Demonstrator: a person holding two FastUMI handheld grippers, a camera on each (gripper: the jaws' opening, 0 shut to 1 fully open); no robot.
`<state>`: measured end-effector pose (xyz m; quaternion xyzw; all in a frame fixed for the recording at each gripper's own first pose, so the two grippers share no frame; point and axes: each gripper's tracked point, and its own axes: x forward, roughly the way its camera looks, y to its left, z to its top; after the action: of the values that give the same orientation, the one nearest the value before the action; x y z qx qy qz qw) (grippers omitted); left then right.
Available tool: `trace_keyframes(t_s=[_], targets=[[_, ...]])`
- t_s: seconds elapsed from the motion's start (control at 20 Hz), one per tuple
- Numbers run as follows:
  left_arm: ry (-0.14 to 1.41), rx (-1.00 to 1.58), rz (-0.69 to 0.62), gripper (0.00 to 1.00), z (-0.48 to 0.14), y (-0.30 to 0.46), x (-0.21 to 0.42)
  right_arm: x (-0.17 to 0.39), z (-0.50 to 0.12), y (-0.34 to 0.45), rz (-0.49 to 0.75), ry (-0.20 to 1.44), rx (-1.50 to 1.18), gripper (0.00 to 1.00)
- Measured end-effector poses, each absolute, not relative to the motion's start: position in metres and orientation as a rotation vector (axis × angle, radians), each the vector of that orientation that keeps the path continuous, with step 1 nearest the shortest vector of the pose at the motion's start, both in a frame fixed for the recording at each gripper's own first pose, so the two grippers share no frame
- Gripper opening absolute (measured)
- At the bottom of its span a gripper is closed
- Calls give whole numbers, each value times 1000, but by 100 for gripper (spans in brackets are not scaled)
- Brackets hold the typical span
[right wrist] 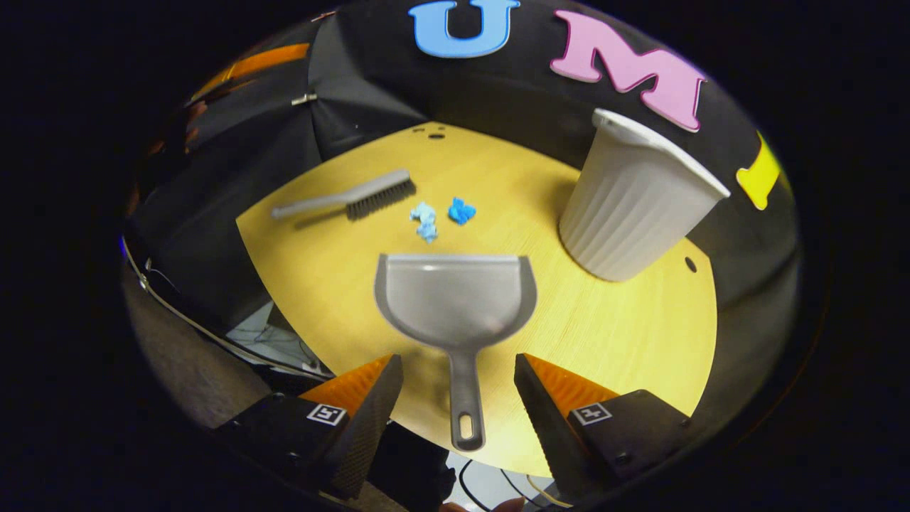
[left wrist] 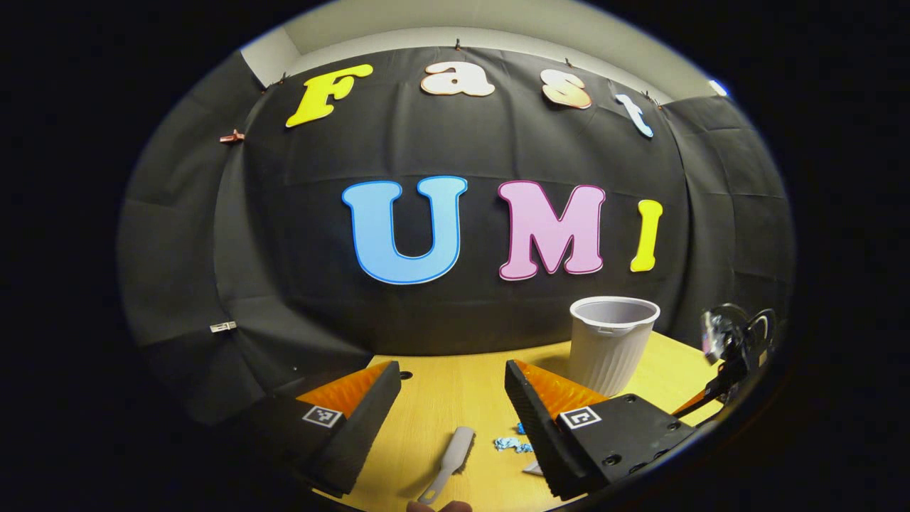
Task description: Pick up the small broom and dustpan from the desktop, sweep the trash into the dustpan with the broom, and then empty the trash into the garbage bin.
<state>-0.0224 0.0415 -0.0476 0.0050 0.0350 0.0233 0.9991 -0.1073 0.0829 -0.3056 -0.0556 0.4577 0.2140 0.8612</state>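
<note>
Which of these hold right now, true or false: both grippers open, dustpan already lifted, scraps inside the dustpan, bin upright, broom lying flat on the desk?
1. Both the left gripper and the right gripper are open. True.
2. The dustpan is lifted. False: it lies on the desk, its handle between the right gripper's open fingers, ungripped.
3. The blue scraps are inside the dustpan. False: they lie on the desk beyond its front edge.
4. The bin stands upright. True.
5. The broom lies flat on the desk. True.
</note>
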Motion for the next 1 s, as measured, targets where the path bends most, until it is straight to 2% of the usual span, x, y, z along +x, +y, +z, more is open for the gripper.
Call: trace_keyframes(t_s=[0.4, 0.6, 0.75, 0.8, 0.85, 0.9, 0.95, 1.0], targets=[[137, 13, 112, 95, -78, 66, -26, -104, -381, 95, 467, 1171, -77, 97], [182, 16, 141, 95, -96, 79, -27, -95, -395, 99, 455, 1202, -60, 90], [211, 25, 148, 95, -109, 83, -26, -91, -397, 103, 462, 1200, -55, 63], [226, 30, 147, 95, -113, 84, -25, -92, -398, 105, 469, 1201, -68, 61], [245, 35, 143, 95, -121, 85, -23, -94, -399, 104, 475, 1203, -92, 44], [263, 38, 137, 95, -127, 85, -22, -94, -400, 106, 486, 1200, -99, 32], [284, 44, 129, 95, -136, 84, -20, -93, -402, 108, 488, 1194, -97, 38], [304, 53, 119, 95, -144, 83, -17, -93, -398, 109, 494, 1187, -84, 38]])
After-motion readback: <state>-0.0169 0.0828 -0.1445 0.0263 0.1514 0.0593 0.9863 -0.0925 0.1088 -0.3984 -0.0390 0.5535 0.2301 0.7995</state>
